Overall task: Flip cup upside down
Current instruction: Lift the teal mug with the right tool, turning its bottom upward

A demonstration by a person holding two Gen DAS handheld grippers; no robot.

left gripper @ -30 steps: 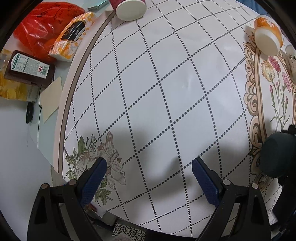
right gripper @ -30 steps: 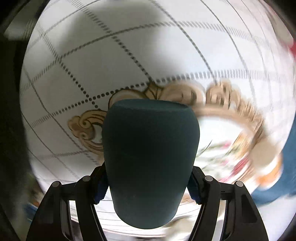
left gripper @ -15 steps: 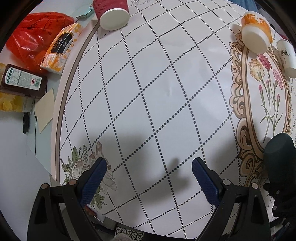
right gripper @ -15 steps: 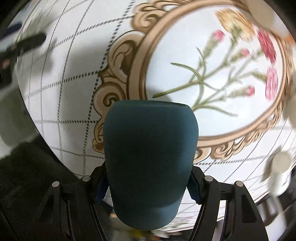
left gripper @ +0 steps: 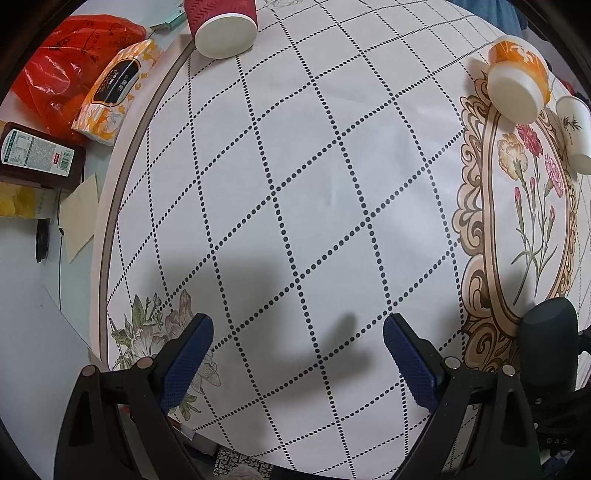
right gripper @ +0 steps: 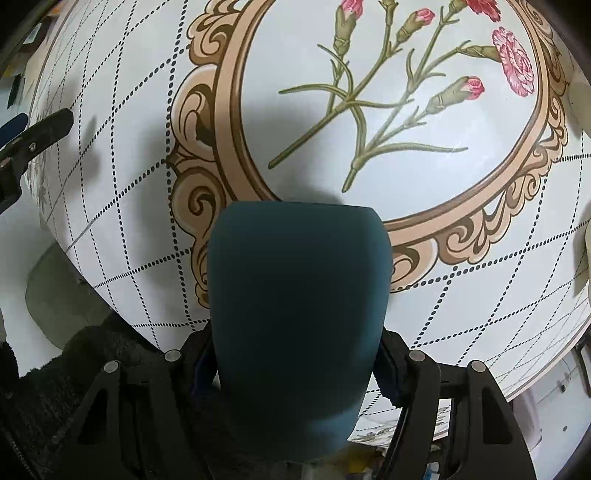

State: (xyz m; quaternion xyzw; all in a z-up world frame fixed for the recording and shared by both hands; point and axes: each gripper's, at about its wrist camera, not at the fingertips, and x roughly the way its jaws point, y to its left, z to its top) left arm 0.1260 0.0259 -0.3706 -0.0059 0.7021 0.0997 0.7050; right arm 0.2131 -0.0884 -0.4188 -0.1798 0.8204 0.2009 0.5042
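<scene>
A dark teal cup [right gripper: 299, 317] fills the middle of the right wrist view. My right gripper [right gripper: 295, 369] is shut on its sides, the blue pads mostly hidden behind it. The cup's far flat end hangs over the scrolled border of the flower medallion [right gripper: 388, 110] on the tablecloth; I cannot tell whether it touches the cloth. The cup also shows at the lower right of the left wrist view [left gripper: 550, 343]. My left gripper [left gripper: 295, 354] is open and empty above the dotted lattice cloth.
A red paper cup [left gripper: 221, 22] stands upside down at the far edge. An orange-and-white cup [left gripper: 517, 81] and a white cup [left gripper: 576, 133] sit at the far right. A tissue pack [left gripper: 114, 92], red bag [left gripper: 66, 66] and brown bottle [left gripper: 37, 158] lie left, off the cloth.
The right gripper has swung with the cup from the cloth's edge toward the flower medallion and lowered toward it. The left gripper has drifted slightly, still open.
</scene>
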